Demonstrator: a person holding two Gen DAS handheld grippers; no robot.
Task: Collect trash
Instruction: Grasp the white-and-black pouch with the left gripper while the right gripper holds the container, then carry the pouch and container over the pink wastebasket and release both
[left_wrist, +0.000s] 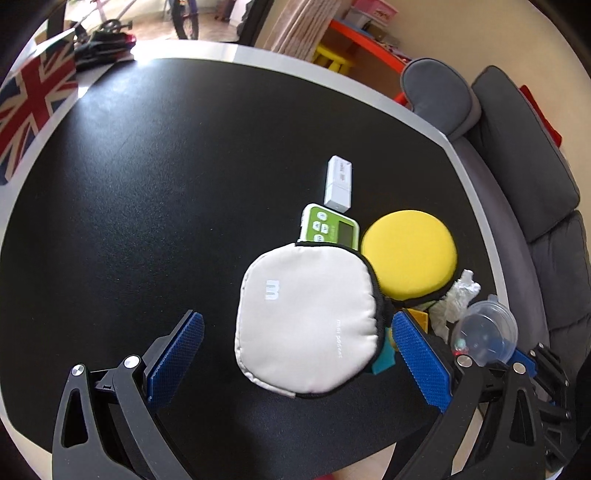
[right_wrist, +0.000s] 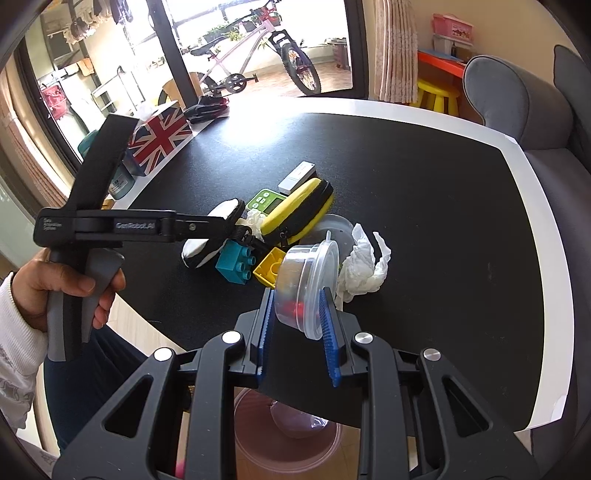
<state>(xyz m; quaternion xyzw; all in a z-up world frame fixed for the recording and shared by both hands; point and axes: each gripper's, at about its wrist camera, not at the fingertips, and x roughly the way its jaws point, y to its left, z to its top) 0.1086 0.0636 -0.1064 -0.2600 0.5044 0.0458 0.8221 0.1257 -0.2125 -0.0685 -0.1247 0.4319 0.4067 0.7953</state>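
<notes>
My right gripper (right_wrist: 297, 310) is shut on a clear plastic tub (right_wrist: 308, 284) with a lid and red bits inside, held tilted above the table's near edge; the tub also shows in the left wrist view (left_wrist: 485, 334). A crumpled white tissue (right_wrist: 364, 267) lies just right of it and shows in the left wrist view (left_wrist: 456, 301). My left gripper (left_wrist: 295, 332) is open, its blue pads on either side of a grey round pouch (left_wrist: 308, 319) that lies on the black table (left_wrist: 147, 184). Whether the pads touch the pouch is unclear.
A yellow zip pouch (left_wrist: 408, 251), a green timer (left_wrist: 328, 229), a white stick-shaped box (left_wrist: 338, 182), a teal brick (right_wrist: 236, 262) and a yellow brick (right_wrist: 269, 271) crowd the pile. A pink bin (right_wrist: 288, 435) stands below the table edge. A Union Jack box (right_wrist: 160, 138) sits far left.
</notes>
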